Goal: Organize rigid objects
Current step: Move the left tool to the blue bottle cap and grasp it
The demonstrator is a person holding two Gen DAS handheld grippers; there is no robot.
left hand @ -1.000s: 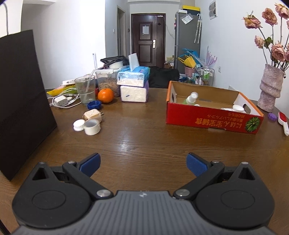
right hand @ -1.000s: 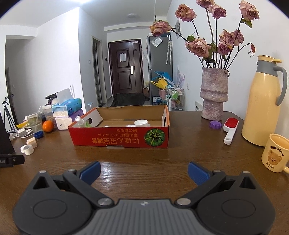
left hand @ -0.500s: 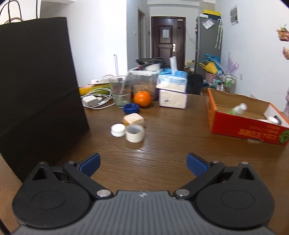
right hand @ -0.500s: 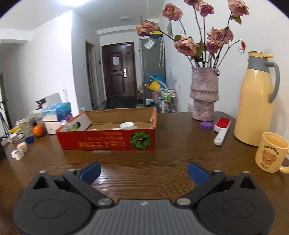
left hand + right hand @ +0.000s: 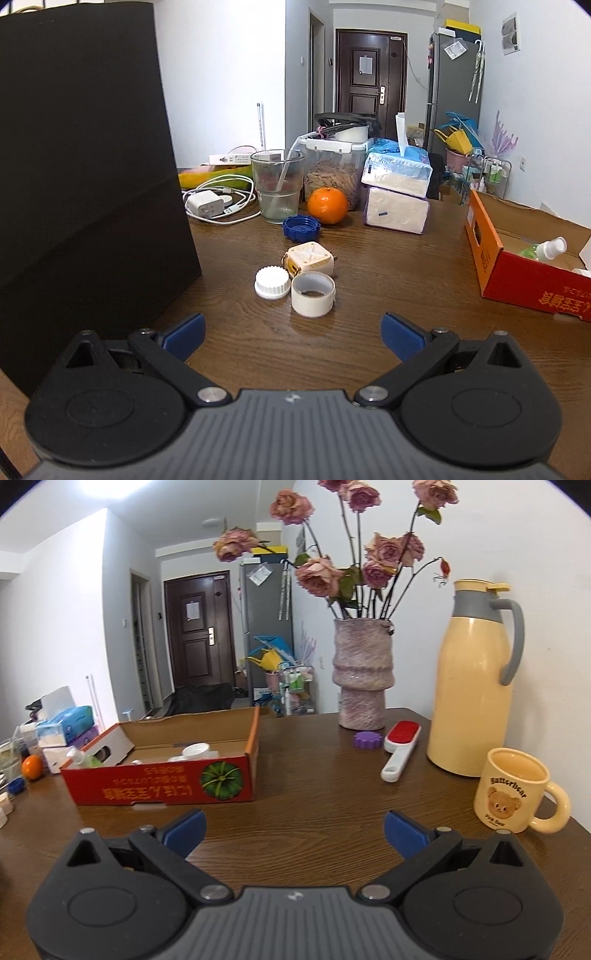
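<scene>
Directly ahead of the left gripper (image 5: 292, 336), whose blue-tipped fingers stand wide apart with nothing between them, three small things sit clustered on the wooden table (image 5: 388, 280): a white ribbed cap (image 5: 272, 282) on the left, a white tape roll (image 5: 313, 293) touching it on the right, and a cream cube-shaped plug adapter (image 5: 310, 259) just behind both. Farther off lies a blue bottle cap (image 5: 301, 228), with an orange (image 5: 327, 205) just beside it on the right and a drinking glass (image 5: 277, 186) behind it on the left. A white charger with its coiled cable (image 5: 208, 205) lies left of the glass. A tall black paper bag (image 5: 85, 177) stands at the left edge. Stacked tissue packs (image 5: 397, 194) sit right of the orange.

The right gripper (image 5: 294, 829) hovers over bare table, jaws equally wide and holding nothing. Beyond it on the left sits the red cardboard box (image 5: 162, 786), open-topped, with a small spray bottle (image 5: 79, 757) and a white cap (image 5: 195, 750) inside. To the right, near a vase of dried roses (image 5: 362, 675), lie a purple cap (image 5: 366, 739) and a red-and-white lint brush (image 5: 400, 749), just beside each other. A yellow thermos jug (image 5: 471, 686) and a bear mug (image 5: 511, 790) stand far right.
</scene>
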